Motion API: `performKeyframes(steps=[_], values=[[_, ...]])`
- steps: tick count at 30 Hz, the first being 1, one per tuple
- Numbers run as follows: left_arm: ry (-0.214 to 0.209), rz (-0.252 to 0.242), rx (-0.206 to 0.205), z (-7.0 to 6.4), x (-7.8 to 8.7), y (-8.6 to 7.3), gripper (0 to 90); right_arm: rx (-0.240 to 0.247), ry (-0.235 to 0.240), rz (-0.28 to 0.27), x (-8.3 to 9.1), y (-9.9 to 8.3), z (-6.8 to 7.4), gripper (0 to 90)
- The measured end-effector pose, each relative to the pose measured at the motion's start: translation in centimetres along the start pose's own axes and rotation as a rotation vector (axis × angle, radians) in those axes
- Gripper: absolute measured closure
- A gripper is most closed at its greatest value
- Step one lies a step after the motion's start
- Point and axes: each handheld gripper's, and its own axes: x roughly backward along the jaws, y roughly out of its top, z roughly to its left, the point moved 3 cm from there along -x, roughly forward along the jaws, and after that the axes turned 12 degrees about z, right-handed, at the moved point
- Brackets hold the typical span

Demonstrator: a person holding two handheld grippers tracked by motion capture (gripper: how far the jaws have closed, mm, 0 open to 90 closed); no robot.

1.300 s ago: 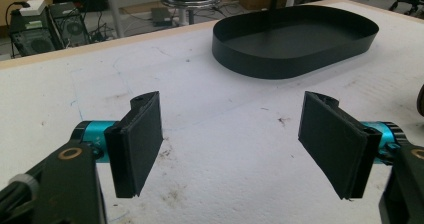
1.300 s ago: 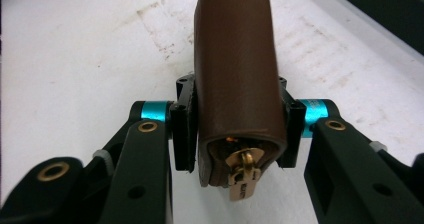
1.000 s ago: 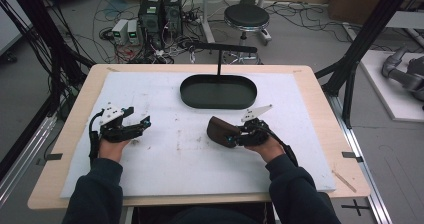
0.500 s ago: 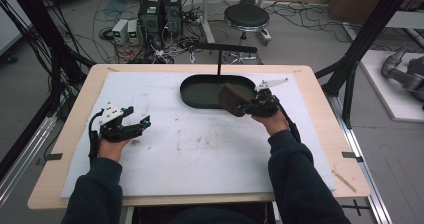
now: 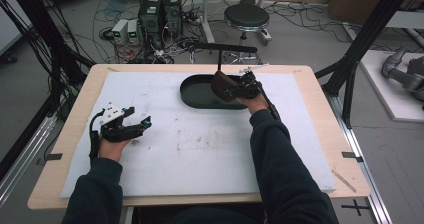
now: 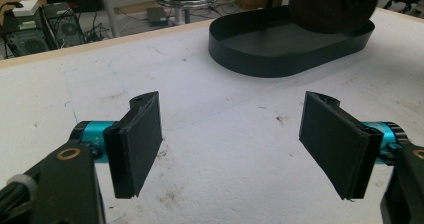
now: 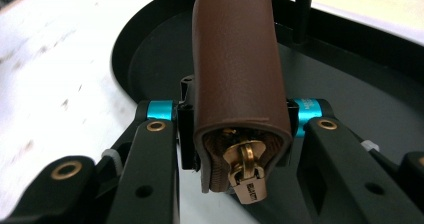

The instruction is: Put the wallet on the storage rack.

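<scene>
A brown leather pouch (image 7: 235,64) with a brass zip pull (image 7: 246,176) is clamped between the jaws of my right gripper (image 7: 235,124). In the high view the right gripper (image 5: 239,89) holds the pouch (image 5: 218,85) just over the right end of the black oval tray (image 5: 195,91). My left gripper (image 5: 138,127) rests on the white mat at the left, well away from the tray. In its own view the left gripper (image 6: 232,144) is open, its pads (image 6: 142,139) wide apart with nothing between them. The pouch (image 6: 325,9) hangs above the tray (image 6: 280,54) far ahead.
A black T-shaped stand (image 5: 220,51) rises from the tray's far side. The white mat (image 5: 200,144) covers most of the wooden table (image 5: 325,129). Beyond the table are a stool (image 5: 246,16), computers and cables on the floor.
My right gripper has carried the pouch from the mat's middle forward and up to the tray's right end. The left gripper has stayed in place, open.
</scene>
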Motion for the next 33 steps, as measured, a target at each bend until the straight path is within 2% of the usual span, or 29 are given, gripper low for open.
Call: performKeyframes(steps=[4, 8, 10, 11, 12, 13, 17, 21, 22, 25, 27, 29, 31, 32, 33], values=[[-0.003, 0.0, 0.002, 0.1, 0.0, 0.0, 24.9, -0.038, 0.037, 0.003, -1.8, 0.4, -0.2, 65.8], [-0.005, 0.001, -0.001, 0.0, 0.0, 0.0, 24.9, -0.053, 0.07, -0.017, -3.1, 0.3, -0.3, 64.7], [-0.004, -0.001, 0.001, 0.0, 0.0, 0.0, 24.9, -0.062, 0.063, -0.008, -3.4, 0.2, -0.5, 60.7], [-0.005, -0.001, -0.001, 0.0, 0.0, 0.0, 24.9, -0.072, 0.05, -0.021, -3.4, 0.2, -0.6, 54.8], [-0.006, 0.0, 0.001, 0.0, 0.0, 0.0, 24.9, -0.089, 0.031, -0.027, -3.2, 0.2, -0.8, 46.5], [-0.006, 0.0, 0.002, 0.0, 0.0, 0.0, 24.9, -0.107, 0.01, -0.039, -2.9, 0.2, -1.1, 42.8], [-0.009, 0.001, 0.001, 0.0, 0.0, 0.0, 24.9, -0.135, -0.029, -0.048, -1.1, -0.1, -2.1, 37.3], [-0.01, 0.002, -0.004, -0.1, 0.0, 0.0, 24.9, -0.134, -0.042, -0.099, 1.6, -0.8, -2.6, 34.9], [-0.012, -0.001, -0.001, -0.2, 0.0, 0.0, 24.9, -0.12, -0.037, -0.106, 2.2, -1.1, -2.6, 33.7], [-0.013, 0.003, 0.002, -0.1, 0.0, -0.1, 24.9, -0.085, -0.046, -0.063, 4.0, -2.0, -2.4, 30.5], [-0.013, -0.001, 0.004, -0.1, 0.0, -0.1, 24.9, -0.035, -0.07, -0.037, 5.4, -2.6, -2.0, 29.3], [-0.015, -0.002, 0.006, -0.1, 0.1, -0.1, 24.9, 0.053, -0.11, -0.054, 6.7, -3.4, -1.5, 28.8], [-0.027, -0.006, 0.012, 0.0, 0.1, -0.1, 24.9, 0.065, -0.099, -0.057, 7.9, -4.5, -1.1, 24.7], [-0.031, -0.008, 0.015, 0.0, 0.1, -0.1, 24.9, 0.068, -0.106, -0.035, 8.5, -5.0, -1.0, 22.3], [-0.03, -0.008, 0.018, 0.0, 0.1, -0.1, 24.9, 0.082, -0.124, -0.038, 9.0, -5.6, -0.8, 22.3]])
